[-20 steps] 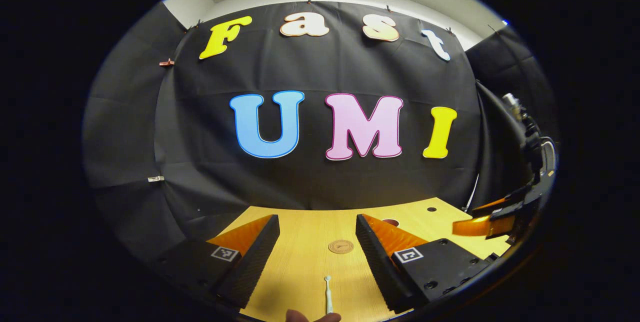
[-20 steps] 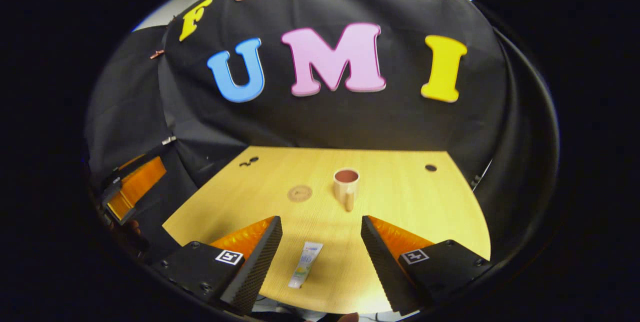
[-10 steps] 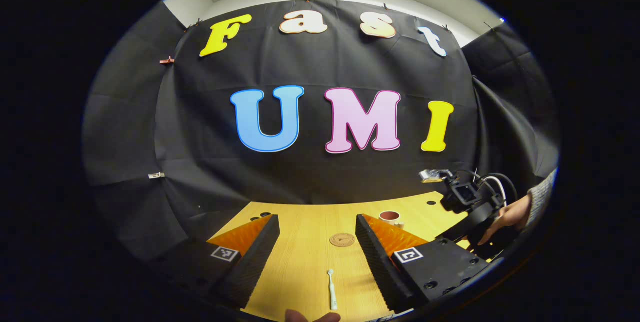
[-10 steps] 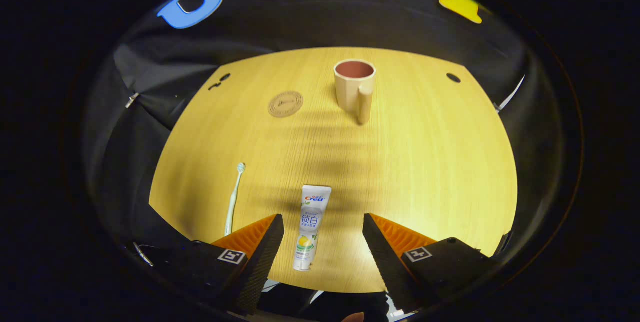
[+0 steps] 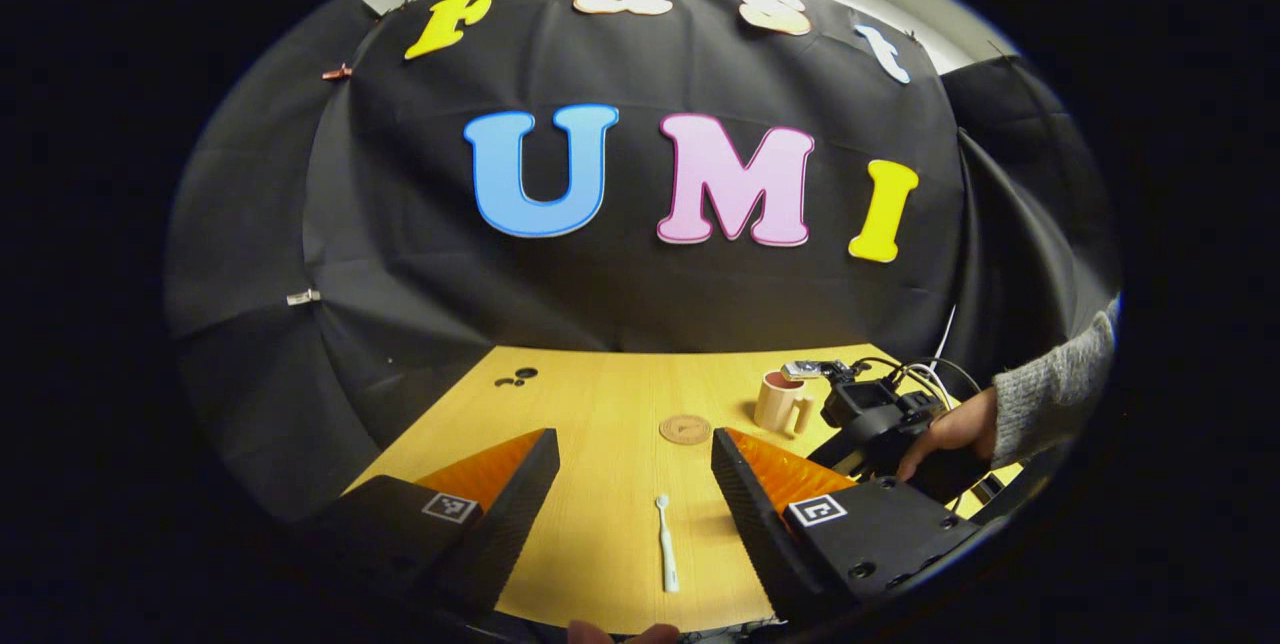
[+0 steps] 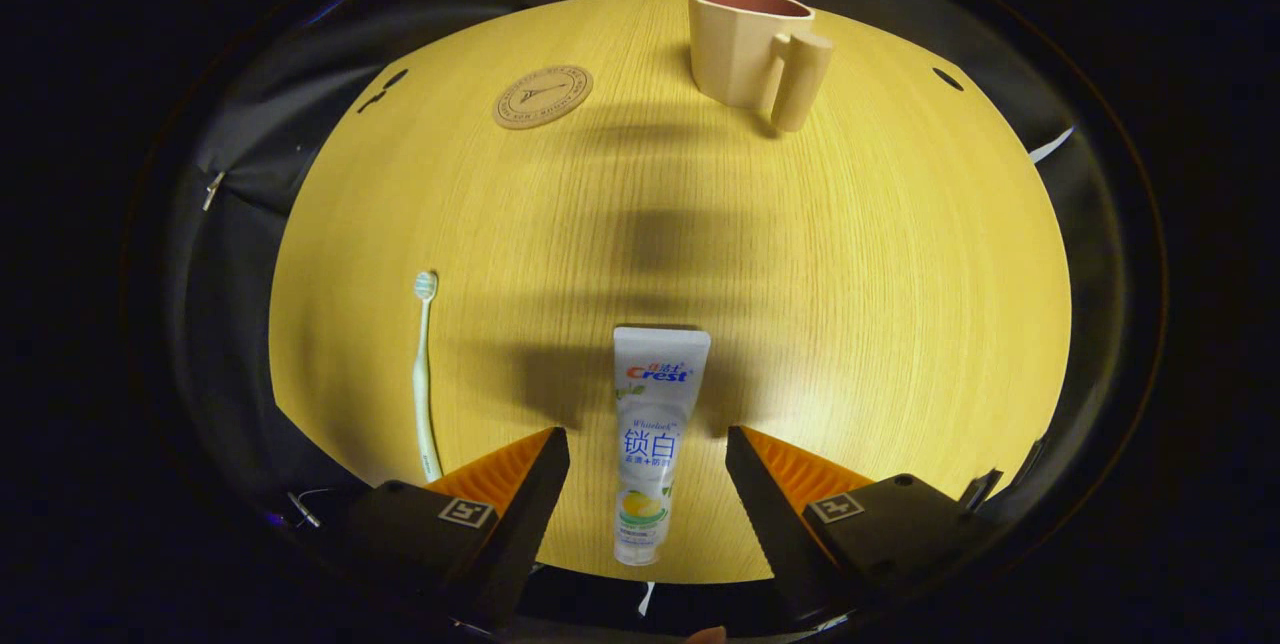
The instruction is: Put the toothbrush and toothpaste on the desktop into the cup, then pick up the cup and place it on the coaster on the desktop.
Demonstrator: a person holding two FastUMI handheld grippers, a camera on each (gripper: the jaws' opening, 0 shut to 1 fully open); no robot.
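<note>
A white toothpaste tube lies flat on the wooden desktop, its lower half between the fingers of my open right gripper, which hovers over it tilted down. To its left lies a pale toothbrush, head pointing away. The beige cup with a handle stands upright at the far side, the round coaster to its left. In the left gripper view my open left gripper hangs above the toothbrush; beyond it sit the coaster and the cup.
In the left gripper view the other gripper, held by a hand in a grey sleeve, is low at the right near the cup. Small dark holes mark the desktop's far corners. The black cloth wall closes off the far side.
My right gripper has tilted down and dropped toward the toothpaste, which is now between its fingers. The left gripper has tipped down a little, showing more of the desktop.
</note>
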